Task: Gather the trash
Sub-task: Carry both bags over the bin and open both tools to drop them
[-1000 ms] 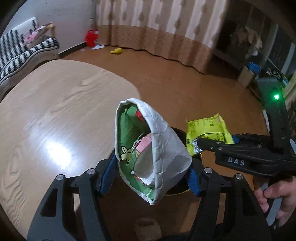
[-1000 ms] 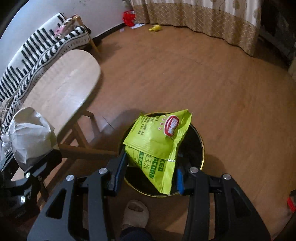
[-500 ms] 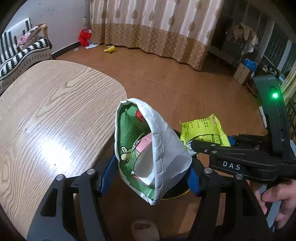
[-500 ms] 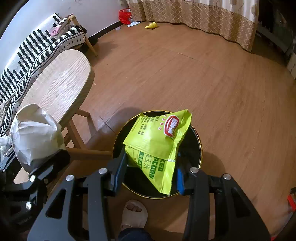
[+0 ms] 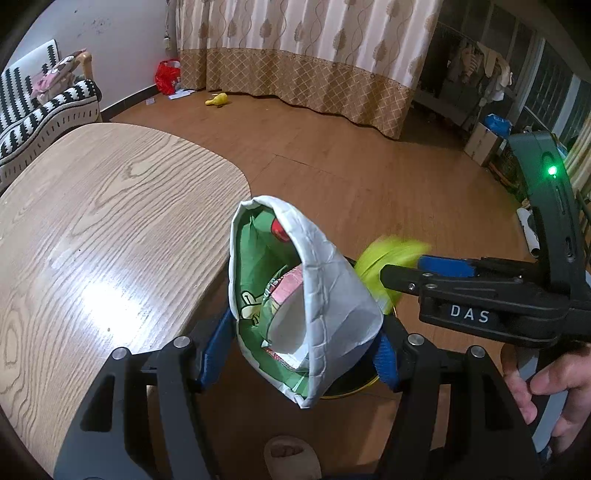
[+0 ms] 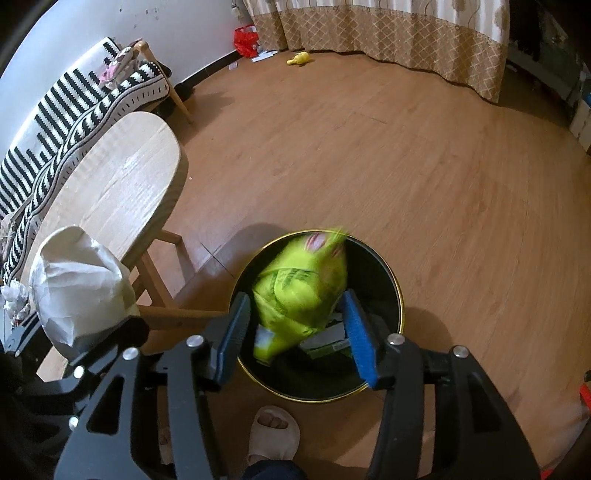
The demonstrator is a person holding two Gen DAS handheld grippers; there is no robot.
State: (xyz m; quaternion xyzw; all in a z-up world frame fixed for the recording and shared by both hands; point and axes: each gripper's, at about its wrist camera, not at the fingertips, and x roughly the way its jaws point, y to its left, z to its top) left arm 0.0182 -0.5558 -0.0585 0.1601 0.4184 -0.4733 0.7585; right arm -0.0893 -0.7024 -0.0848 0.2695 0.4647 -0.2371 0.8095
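Right gripper (image 6: 295,328) hangs over the black bin (image 6: 391,280), its jaws opening: the lime popcorn bag (image 6: 299,284), pinched between the blue pads half a second ago, now blurs loose between them, dropping into the bin's mouth. By this reading, one piece of trash is as good as binned. Left gripper (image 5: 301,345) stands clamped as before on the white-lined snack bag (image 5: 325,314), held beside the table's rounded corner (image 5: 221,173) and likely next. Count: two grippers, two bags, one bin, one table. Farther off, a small yellow object (image 6: 299,58) and a red bag (image 6: 246,40) lie on the floor by the curtain (image 6: 406,33).
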